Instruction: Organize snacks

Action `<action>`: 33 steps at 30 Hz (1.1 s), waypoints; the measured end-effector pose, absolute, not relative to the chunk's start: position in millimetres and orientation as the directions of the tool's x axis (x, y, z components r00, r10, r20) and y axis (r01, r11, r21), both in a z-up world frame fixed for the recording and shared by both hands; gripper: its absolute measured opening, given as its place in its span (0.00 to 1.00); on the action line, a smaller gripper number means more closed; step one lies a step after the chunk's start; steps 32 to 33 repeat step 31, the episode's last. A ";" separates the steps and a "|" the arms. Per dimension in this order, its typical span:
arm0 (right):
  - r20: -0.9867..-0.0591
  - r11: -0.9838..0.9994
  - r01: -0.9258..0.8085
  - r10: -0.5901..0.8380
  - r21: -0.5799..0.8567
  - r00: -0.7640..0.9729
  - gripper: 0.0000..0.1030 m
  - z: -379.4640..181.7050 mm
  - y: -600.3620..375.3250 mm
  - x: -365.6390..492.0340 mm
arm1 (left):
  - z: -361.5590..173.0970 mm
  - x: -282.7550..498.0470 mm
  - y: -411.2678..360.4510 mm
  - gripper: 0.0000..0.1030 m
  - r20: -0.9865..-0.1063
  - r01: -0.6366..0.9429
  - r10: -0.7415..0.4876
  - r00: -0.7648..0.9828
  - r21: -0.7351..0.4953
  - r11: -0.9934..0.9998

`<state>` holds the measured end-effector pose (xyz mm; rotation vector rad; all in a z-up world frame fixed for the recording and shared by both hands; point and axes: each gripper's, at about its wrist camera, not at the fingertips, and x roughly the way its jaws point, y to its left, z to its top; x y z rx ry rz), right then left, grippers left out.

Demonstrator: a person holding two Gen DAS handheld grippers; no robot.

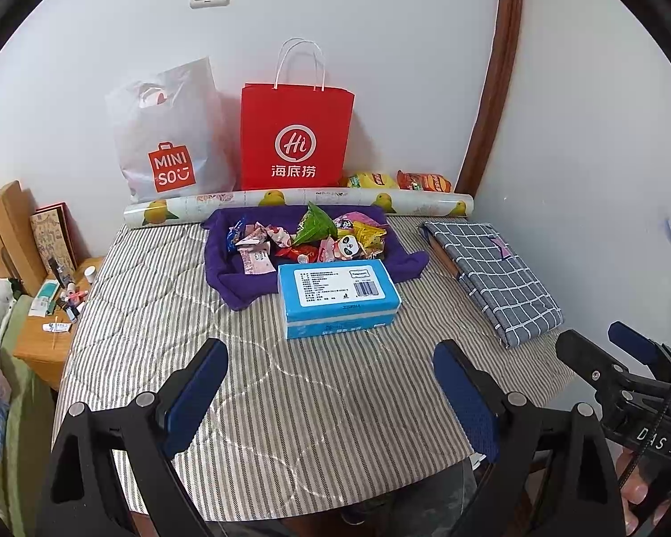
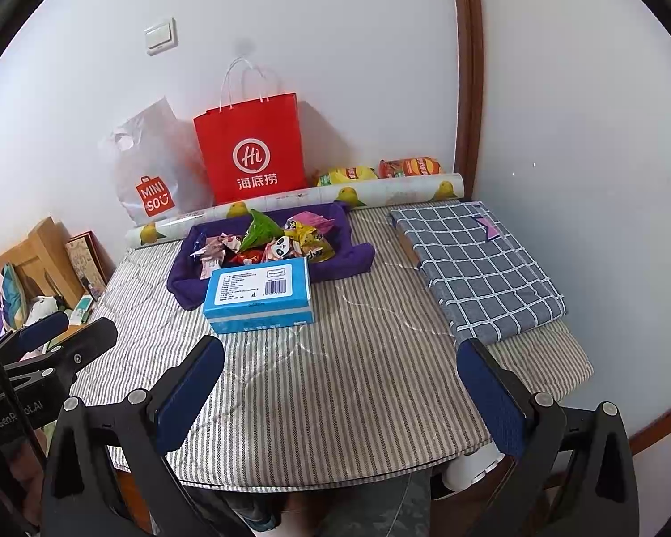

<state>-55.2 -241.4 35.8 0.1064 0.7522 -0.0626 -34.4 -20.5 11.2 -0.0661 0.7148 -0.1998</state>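
Striped table cover (image 1: 290, 402) spread wide, backed by a red paper bag (image 1: 296, 134) and a white plastic bag (image 1: 170, 134) against the wall. Folded checked cloth (image 2: 478, 268) at the right edge. Purple cloth tray (image 1: 241, 282) past the middle, heaped with wrapped snacks (image 1: 313, 237); blue tissue pack (image 1: 337, 297) touching its near side. Left gripper (image 1: 331, 394) and right gripper (image 2: 340, 396) both spread wide and empty, well short of the snacks, above the near edge.
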 end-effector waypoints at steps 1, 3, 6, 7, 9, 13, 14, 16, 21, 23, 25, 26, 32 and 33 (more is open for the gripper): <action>-0.684 0.993 0.094 -0.018 0.074 0.730 0.99 36.2 -241.3 -55.6 | 11.3 -34.3 -20.3 0.91 -0.645 0.159 -0.204 0.737 -0.129 0.979; -0.684 0.993 0.096 -0.020 0.074 0.730 0.99 37.0 -240.9 -56.1 | 11.2 -34.6 -20.6 0.91 -0.645 0.159 -0.205 0.736 -0.130 0.979; -0.683 0.992 0.097 -0.019 0.075 0.730 0.99 38.1 -240.5 -56.3 | 11.1 -34.7 -21.2 0.91 -0.645 0.160 -0.205 0.736 -0.129 0.979; -0.682 0.993 0.096 -0.019 0.075 0.731 0.99 37.9 -240.7 -56.5 | 11.1 -34.9 -20.9 0.91 -0.644 0.160 -0.205 0.737 -0.129 0.979; -0.682 0.993 0.095 -0.018 0.075 0.731 0.99 38.3 -240.8 -56.3 | 10.9 -34.9 -21.1 0.91 -0.645 0.159 -0.206 0.736 -0.130 0.979; -0.682 0.993 0.096 -0.020 0.075 0.731 0.99 38.2 -240.7 -57.1 | 11.1 -34.6 -20.3 0.91 -0.644 0.160 -0.206 0.736 -0.130 0.978; -0.682 0.993 0.096 -0.019 0.075 0.731 0.99 38.2 -240.7 -57.2 | 11.1 -34.6 -20.2 0.91 -0.644 0.160 -0.207 0.737 -0.131 0.978; -0.680 0.993 0.095 -0.018 0.076 0.733 0.99 38.5 -240.7 -57.7 | 10.7 -34.4 -20.5 0.91 -0.645 0.162 -0.207 0.736 -0.130 0.978; -0.674 0.993 0.091 -0.017 0.074 0.738 0.99 39.8 -240.5 -59.7 | 10.2 -35.2 -20.3 0.91 -0.644 0.159 -0.206 0.737 -0.131 0.979; -0.674 0.993 0.091 -0.017 0.074 0.738 0.99 39.5 -240.0 -60.8 | 9.6 -35.1 -19.6 0.91 -0.643 0.158 -0.206 0.737 -0.132 0.979; -0.675 0.993 0.090 -0.016 0.075 0.737 0.99 38.8 -239.8 -60.7 | 9.2 -34.9 -18.8 0.91 -0.643 0.159 -0.207 0.737 -0.133 0.978; -0.676 0.993 0.088 -0.014 0.075 0.737 0.99 38.4 -239.4 -59.8 | 8.8 -34.4 -18.5 0.91 -0.644 0.158 -0.207 0.737 -0.134 0.978; -0.676 0.994 0.078 -0.006 0.077 0.737 0.99 34.5 -237.5 -56.5 | 3.5 -28.0 -15.2 0.91 -0.648 0.147 -0.200 0.735 -0.136 0.980; -0.676 0.994 0.078 -0.006 0.077 0.737 0.99 34.5 -237.5 -56.5 | 3.5 -28.0 -15.2 0.91 -0.648 0.147 -0.200 0.735 -0.136 0.980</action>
